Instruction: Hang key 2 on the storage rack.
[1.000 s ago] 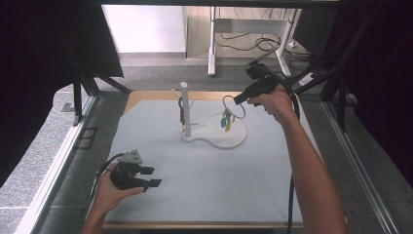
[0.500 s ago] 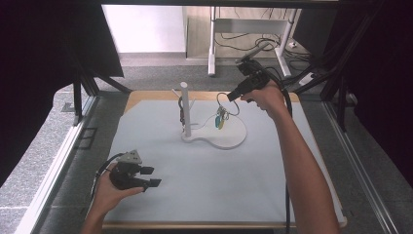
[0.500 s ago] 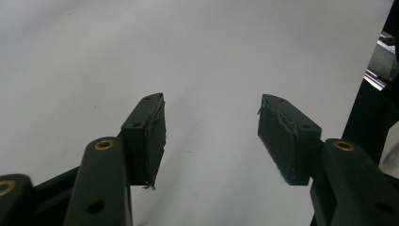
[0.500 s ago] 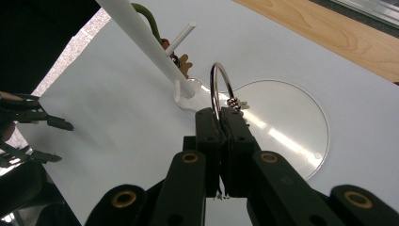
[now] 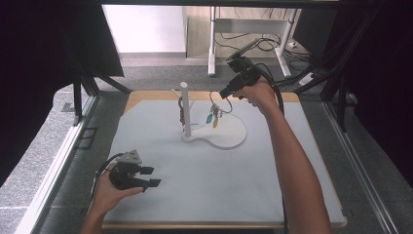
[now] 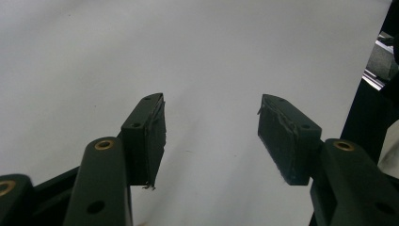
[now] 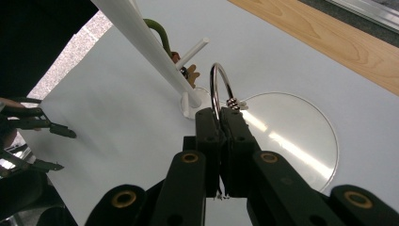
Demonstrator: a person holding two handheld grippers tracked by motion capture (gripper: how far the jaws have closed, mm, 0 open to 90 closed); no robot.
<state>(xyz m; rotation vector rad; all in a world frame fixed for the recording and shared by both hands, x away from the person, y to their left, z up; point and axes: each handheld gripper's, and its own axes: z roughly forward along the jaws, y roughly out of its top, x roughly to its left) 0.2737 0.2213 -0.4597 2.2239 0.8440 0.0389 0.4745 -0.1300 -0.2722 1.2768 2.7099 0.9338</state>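
No brand, label or writing can be read on anything here.

The right gripper (image 5: 225, 93) has its jaws pressed together on a metal key ring (image 7: 221, 87), pinching the wire of the loop near a small beaded clasp. In the high view the key ring (image 5: 215, 101) hangs in the air from the jaw tips, above the white stand (image 5: 214, 134) and just to the right of its upright post (image 5: 185, 109). Under the loop dangle a few small tags, one blue and one yellowish (too small to tell more). The ring itself is a thin, shiny, round loop of silver wire.

In the right gripper view a short white peg (image 7: 193, 51) sticks out from the post, and the ring sits near its tip but apart from it. Something green and brown already hangs on the post beyond that.

The stand's flat round base (image 7: 301, 136) lies on the pale mat (image 5: 219, 185), with the wooden table edge (image 5: 287, 97) showing at the far side. Most of the mat in front of the stand is bare, open room.

The left gripper (image 5: 146, 176) rests low near the mat's near-left corner, well apart from the stand, its jaws spread with only bare mat (image 6: 211, 56) between them.
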